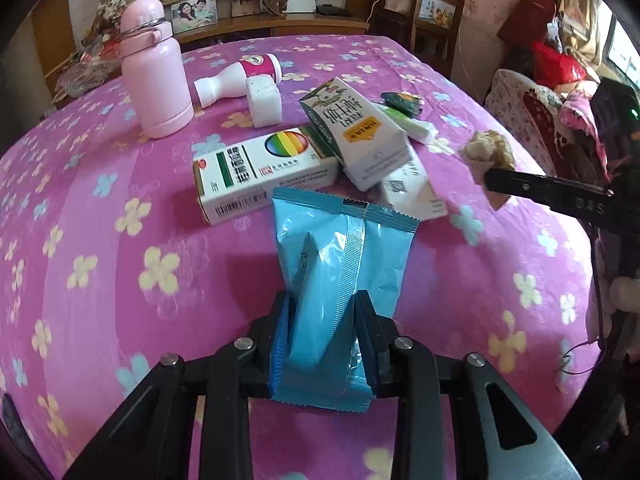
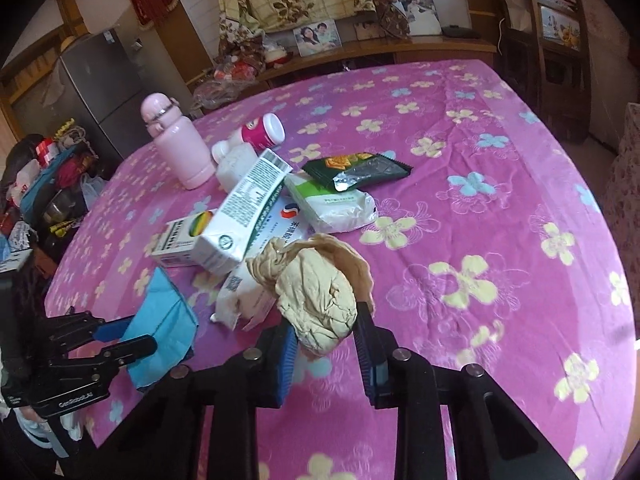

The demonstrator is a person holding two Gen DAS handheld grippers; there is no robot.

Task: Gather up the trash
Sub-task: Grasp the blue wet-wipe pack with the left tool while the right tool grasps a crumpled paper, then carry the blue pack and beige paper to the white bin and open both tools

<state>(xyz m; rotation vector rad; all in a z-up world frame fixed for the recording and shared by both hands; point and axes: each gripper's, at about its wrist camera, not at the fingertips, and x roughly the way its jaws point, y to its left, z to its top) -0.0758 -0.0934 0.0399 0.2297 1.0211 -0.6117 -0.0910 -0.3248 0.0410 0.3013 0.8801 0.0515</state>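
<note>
Blue foil fills the near foreground: the left gripper has its fingers clamped on the lower end of a blue wrapper, whose long axis runs straight out along the fingers and away over the pink flowered bed cover. Beside it, the right gripper is closed on a crumpled beige paper wad, pinched at its near end with the bulk bulging forward past the tips. Each hand seems to have one piece and to hold it just above the cover, so the coming move is likely a carry to a bin, which is not in view. Just beyond both lies the remaining heap: one rainbow-marked box, one milk carton leaning across it, one flattened white pack under the carton, one white-and-green pouch and one dark green snack wrapper. The box is nearer the left hand, the pouch and green wrapper nearer the right. Farther back are one white bottle with a pink label on its side, one white block touching it, and one upright pink flask, probably not trash.
</note>
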